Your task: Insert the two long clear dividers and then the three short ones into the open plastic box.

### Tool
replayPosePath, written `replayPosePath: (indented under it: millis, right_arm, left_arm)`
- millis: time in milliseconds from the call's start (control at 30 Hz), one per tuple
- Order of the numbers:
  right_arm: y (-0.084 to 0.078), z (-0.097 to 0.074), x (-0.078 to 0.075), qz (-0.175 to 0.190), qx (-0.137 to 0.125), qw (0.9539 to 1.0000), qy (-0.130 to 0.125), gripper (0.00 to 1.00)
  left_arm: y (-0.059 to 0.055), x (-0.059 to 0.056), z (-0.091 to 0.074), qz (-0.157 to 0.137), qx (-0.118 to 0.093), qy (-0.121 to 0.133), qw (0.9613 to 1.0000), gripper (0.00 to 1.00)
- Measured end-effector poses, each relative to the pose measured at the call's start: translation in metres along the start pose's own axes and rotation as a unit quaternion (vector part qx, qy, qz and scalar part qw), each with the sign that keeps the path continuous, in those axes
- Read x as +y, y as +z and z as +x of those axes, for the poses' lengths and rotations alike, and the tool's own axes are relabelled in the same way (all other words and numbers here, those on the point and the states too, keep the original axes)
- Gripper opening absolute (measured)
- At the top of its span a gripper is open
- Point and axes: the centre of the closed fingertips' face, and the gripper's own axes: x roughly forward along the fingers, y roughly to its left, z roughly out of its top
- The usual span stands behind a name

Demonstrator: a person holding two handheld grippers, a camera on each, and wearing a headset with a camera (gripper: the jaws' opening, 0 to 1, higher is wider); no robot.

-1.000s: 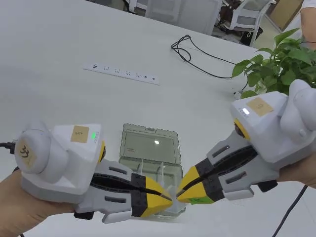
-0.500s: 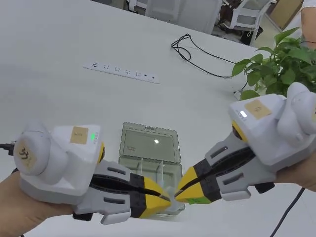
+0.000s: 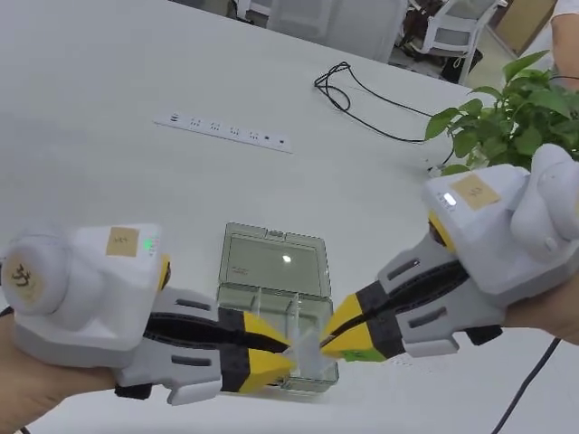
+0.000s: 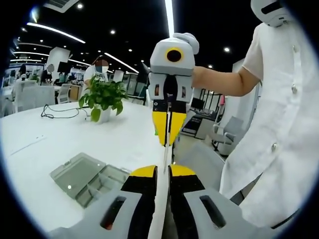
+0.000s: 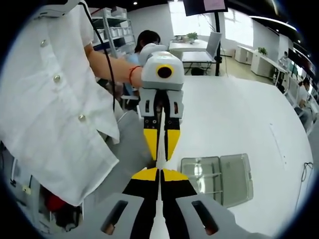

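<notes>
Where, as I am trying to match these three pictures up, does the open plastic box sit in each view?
Head view: the open plastic box lies low at centre, just above the meeting gripper tips.
Left gripper view: the box is at lower left, on the white table.
Right gripper view: the box is at lower right.
Shared landmark: the clear divider pinched between the left gripper and the right gripper.

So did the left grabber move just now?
Yes. The left gripper, shut on the clear divider, slid left against the plastic box and power strip.
</notes>
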Motion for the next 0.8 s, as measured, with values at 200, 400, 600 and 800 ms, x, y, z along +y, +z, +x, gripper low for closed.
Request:
replayPosePath:
  millis: [200,400,600,800]
  right_arm:
    - [0.0,-0.002,-0.007,0.004,-0.002,0.9998,-0.018,0.03]
    - [0.002,-0.001,-0.015,0.005,-0.003,0.9995,-0.032,0.03]
    - [0.002,0.002,-0.03,0.004,-0.001,0.9988,-0.049,0.03]
    - [0.0,0.007,-0.047,0.011,-0.006,0.9979,-0.063,0.03]
  left_arm:
    - [-0.003,0.011,-0.012,-0.01,-0.002,0.028,0.9996,0.13]
    - [-0.012,0.021,-0.023,-0.017,0.008,0.053,0.9984,0.21]
    - [-0.018,0.03,-0.03,-0.019,0.013,0.075,0.9969,0.33]
    - [-0.025,0.039,-0.036,-0.028,0.016,0.094,0.995,0.46]
